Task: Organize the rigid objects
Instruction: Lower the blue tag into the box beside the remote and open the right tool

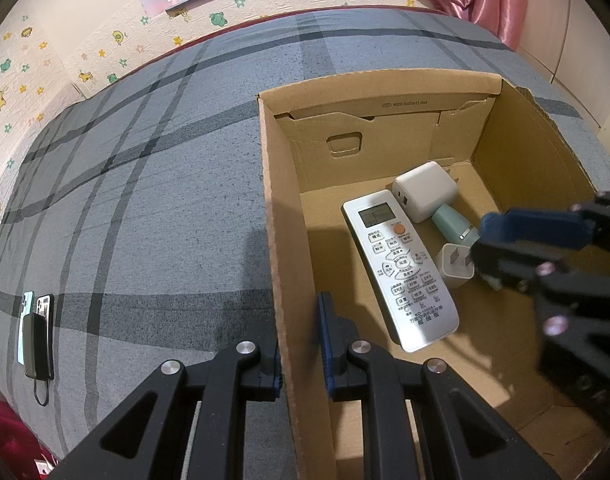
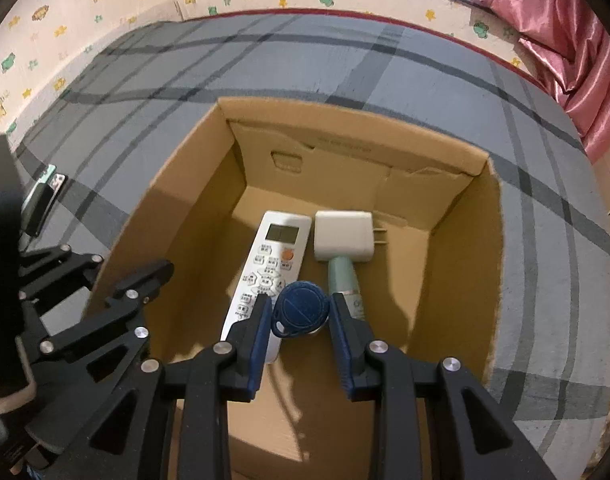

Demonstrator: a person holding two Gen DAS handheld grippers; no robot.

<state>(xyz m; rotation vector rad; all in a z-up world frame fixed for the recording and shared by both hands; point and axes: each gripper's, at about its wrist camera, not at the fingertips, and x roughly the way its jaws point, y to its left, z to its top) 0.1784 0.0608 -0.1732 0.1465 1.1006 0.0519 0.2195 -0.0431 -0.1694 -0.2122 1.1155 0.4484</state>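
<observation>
An open cardboard box (image 1: pixel 289 240) (image 2: pixel 461 248) sits on the grey plaid bed. Inside lie a white remote control (image 1: pixel 401 268) (image 2: pixel 269 260), a large white charger (image 1: pixel 425 190) (image 2: pixel 343 234), a mint green bottle (image 1: pixel 451 222) (image 2: pixel 345 276) and a small white plug (image 1: pixel 455 266). My left gripper (image 1: pixel 301 344) is shut on the box's left wall, one finger on each side. My right gripper (image 2: pixel 301 316) is over the box floor and holds a round blue key fob (image 2: pixel 303 308) between its pads. It also shows in the left wrist view (image 1: pixel 505 236).
Two phones and a dark power bank with a cable (image 1: pixel 37 336) (image 2: pixel 41 196) lie on the bed left of the box. A wall with cartoon stickers (image 1: pixel 65 64) runs behind the bed. A pink curtain (image 2: pixel 565 40) hangs at the right.
</observation>
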